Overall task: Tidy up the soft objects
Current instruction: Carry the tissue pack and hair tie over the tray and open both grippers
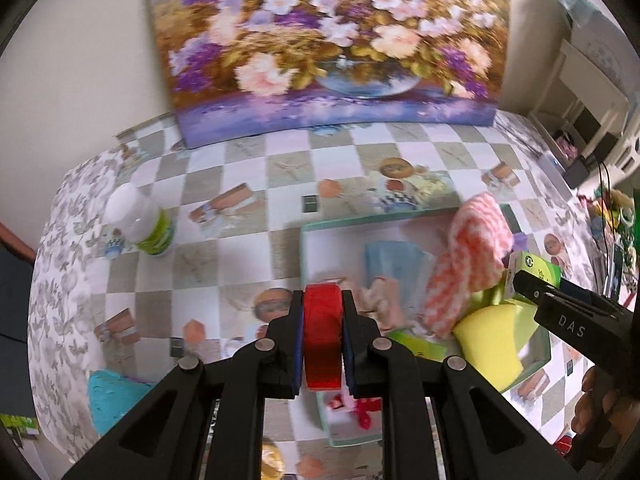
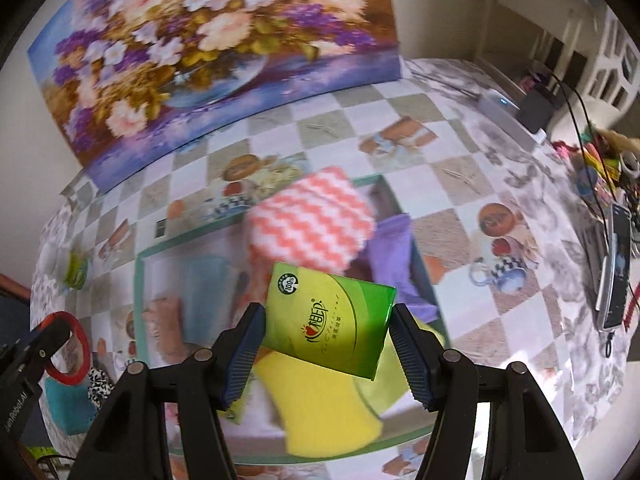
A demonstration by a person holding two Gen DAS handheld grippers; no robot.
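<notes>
A red ring (image 1: 323, 336) is squeezed by the left gripper (image 1: 323, 340); a green pack (image 2: 330, 322) is held by the right gripper (image 2: 326, 354) above the box (image 2: 140, 280).

Floral painting (image 1: 328, 40) stands propped against the wall, ahead of the gripper. White bottle (image 1: 140, 220) stands ahead-left on the checkered counter (image 1: 248, 160).

The right gripper (image 1: 568, 320) bears "DAS"; the green tissue pack (image 2: 332, 324) shows "100%"
</notes>
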